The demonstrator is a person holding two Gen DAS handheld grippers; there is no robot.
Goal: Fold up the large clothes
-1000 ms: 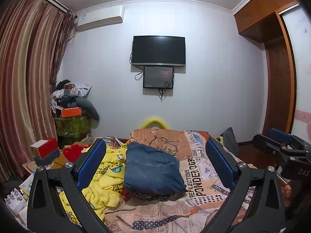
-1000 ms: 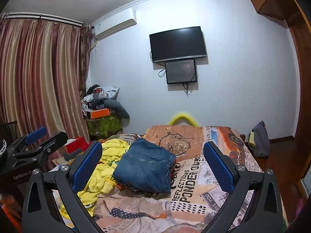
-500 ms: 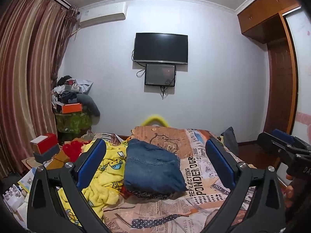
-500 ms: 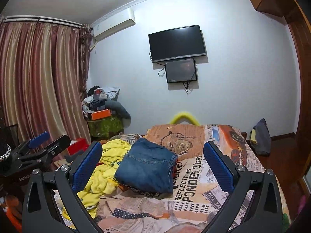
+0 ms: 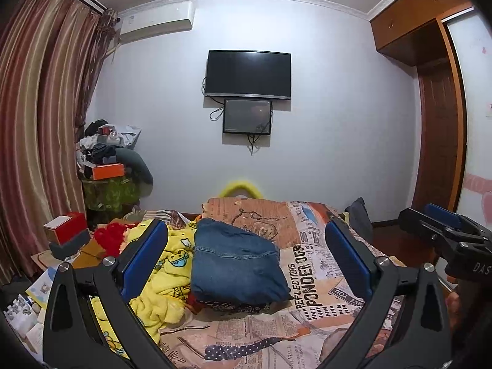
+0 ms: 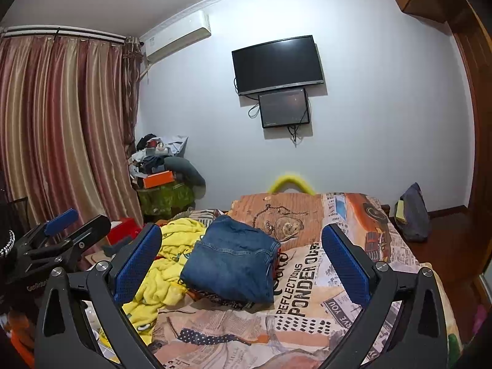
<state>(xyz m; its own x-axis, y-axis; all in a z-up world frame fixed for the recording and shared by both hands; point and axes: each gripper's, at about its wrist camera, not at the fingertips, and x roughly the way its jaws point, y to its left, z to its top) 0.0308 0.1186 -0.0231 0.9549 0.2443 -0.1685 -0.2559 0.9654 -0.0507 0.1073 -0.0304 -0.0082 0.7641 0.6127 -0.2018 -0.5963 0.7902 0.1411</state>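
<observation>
Denim jeans [image 5: 236, 264] lie folded at bed [image 5: 310, 276] centre, stacked on other clothes, so that fold looks done. Yellow blanket [image 5: 163, 283] at 9 o'clock of the jeans is crumpled, probably next to fold. Left gripper [image 5: 246, 258] and right gripper [image 6: 241, 261] both spread wide, grasping nothing, held level above the near edge, likely lining up a fresh pick. Right gripper shows at 3 o'clock in left view.

"REFLECTIONS PONDER" printed on bedspread [image 5: 310, 279], "YOU" on bedspread, "DAS" on right claw [image 5: 442, 233]
</observation>
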